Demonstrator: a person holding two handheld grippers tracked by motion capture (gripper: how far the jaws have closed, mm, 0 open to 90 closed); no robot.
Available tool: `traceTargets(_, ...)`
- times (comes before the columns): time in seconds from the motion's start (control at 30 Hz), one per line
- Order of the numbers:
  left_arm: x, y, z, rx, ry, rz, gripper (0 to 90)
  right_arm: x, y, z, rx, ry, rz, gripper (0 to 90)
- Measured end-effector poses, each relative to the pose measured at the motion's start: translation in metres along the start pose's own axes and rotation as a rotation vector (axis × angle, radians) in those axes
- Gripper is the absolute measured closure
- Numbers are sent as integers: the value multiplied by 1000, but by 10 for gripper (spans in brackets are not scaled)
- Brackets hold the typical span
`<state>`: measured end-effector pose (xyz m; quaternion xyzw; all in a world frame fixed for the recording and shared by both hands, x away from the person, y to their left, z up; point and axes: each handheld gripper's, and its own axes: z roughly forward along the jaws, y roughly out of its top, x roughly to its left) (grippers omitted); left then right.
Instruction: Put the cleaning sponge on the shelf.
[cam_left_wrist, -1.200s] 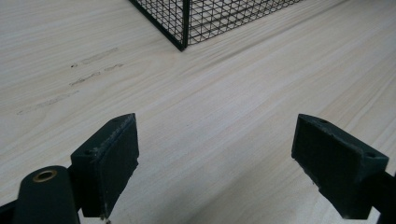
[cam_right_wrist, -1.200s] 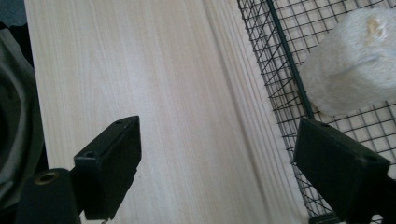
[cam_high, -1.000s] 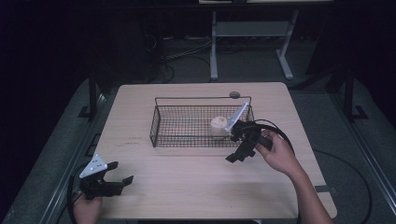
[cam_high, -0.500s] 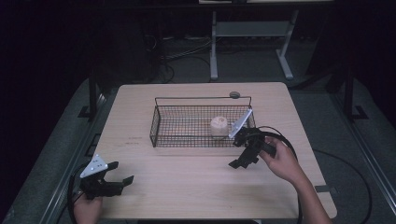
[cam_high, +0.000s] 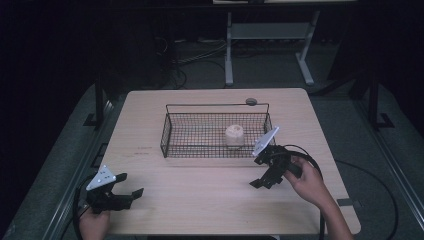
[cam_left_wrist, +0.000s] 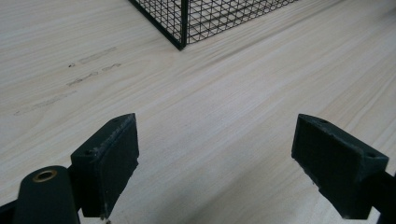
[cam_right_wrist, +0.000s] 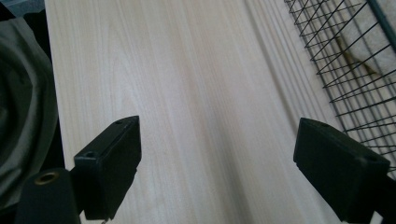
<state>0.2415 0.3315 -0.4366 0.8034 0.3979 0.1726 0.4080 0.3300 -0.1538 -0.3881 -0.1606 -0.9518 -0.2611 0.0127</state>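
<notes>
Jaws spread wide on both, nothing held. Right gripper (cam_high: 264, 176) hangs just in front of wire basket (cam_high: 172, 134), near its right front corner; left gripper (cam_high: 120, 195) parked at near left table (cam_high: 200, 210) corner, well apart from everything.

Pale roundish thing (cam_high: 234, 135) sits inside basket, right half, near front wall. Nothing else in there far as I can tell.

Risks imo: right jaw tips could snag mesh or shove light basket if hand swings up carelessly. Cable loop by right hand could catch basket corner too.
</notes>
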Motion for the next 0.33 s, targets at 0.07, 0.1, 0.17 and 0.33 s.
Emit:
traceTargets(0.07, 0, 0, 0, 0, 1, 5, 137, 2, -3, 2, 13, -5, -1, 149)
traceTargets(0.1, 0, 0, 0, -1, 1, 5, 137, 3, -4, 3, 8, -11, 0, 149)
traceTargets(0.17, 0, 0, 0, 0, 1, 4, 137, 6, -7, 4, -5, -6, -3, 149)
traceTargets(0.33, 0, 1, 1, 2, 2, 7, 137, 13, -8, 7, 15, -35, -18, 149)
